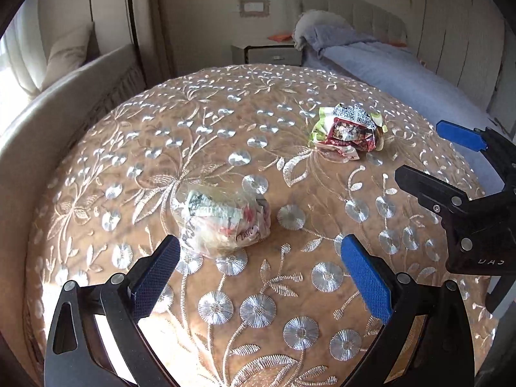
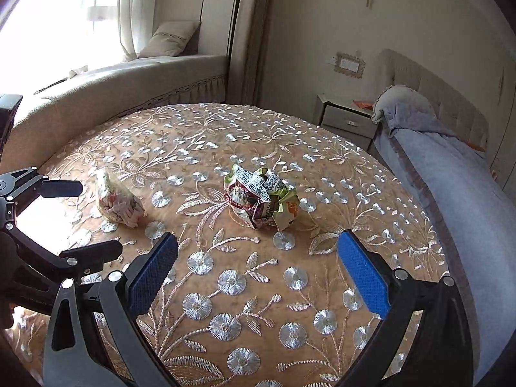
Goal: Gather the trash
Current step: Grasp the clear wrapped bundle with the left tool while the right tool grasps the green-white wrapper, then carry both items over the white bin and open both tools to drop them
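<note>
Two pieces of trash lie on a round table with an embroidered tan cloth (image 1: 245,290) (image 2: 245,277). A crumpled clear plastic wrapper with red and white print (image 1: 222,222) (image 2: 117,201) lies just ahead of my left gripper (image 1: 261,254), which is open and empty, its left pad close to the wrapper. A crumpled red, green and white snack packet (image 1: 348,133) (image 2: 261,198) lies farther off, in front of my right gripper (image 2: 258,250), also open and empty. The right gripper (image 1: 441,161) shows at the right of the left wrist view, the left gripper (image 2: 84,219) at the left of the right wrist view.
A bed with a blue cover (image 1: 403,67) (image 2: 451,177) runs along the table's right side. A grey nightstand (image 1: 267,53) (image 2: 345,121) stands behind it. A cushioned window seat with a pillow (image 2: 167,40) curves round the left.
</note>
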